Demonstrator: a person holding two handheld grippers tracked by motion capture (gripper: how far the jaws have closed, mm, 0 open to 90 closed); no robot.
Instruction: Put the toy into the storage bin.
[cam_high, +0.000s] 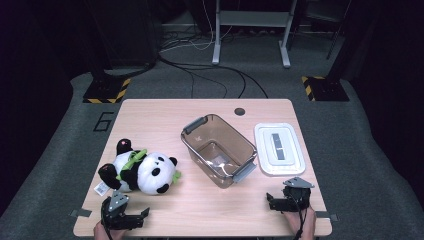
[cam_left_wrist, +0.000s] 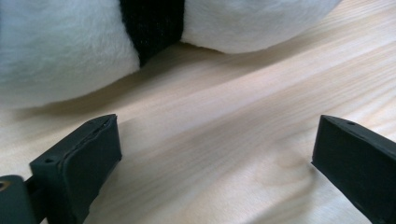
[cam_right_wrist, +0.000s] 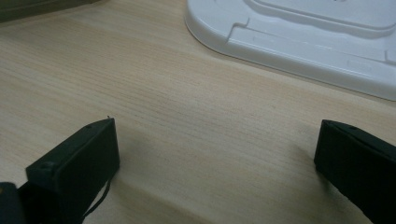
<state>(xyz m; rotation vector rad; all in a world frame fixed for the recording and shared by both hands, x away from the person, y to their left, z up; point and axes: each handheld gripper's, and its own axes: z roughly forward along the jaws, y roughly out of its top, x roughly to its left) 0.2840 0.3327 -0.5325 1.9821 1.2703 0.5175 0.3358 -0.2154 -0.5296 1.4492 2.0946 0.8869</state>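
A plush panda (cam_high: 140, 171) lies on its side at the left of the wooden table (cam_high: 165, 115). A clear brown bin (cam_high: 218, 149) with grey handles stands empty at the centre, and its white lid (cam_high: 279, 148) lies flat to the right. My left gripper (cam_high: 125, 215) rests open at the front left edge, just short of the panda, whose white and black fur (cam_left_wrist: 154, 28) shows close ahead. My right gripper (cam_high: 281, 201) rests open at the front right, with the lid's rim (cam_right_wrist: 299, 51) just beyond its jaws. Nothing sits between either pair of jaws.
A dark round hole (cam_high: 239, 111) marks the table's far edge. Beyond the table are cables on grey carpet (cam_high: 210, 75), a metal stand (cam_high: 250, 30) and black bases with yellow hazard stripes (cam_high: 107, 91). Bare wood lies between the grippers.
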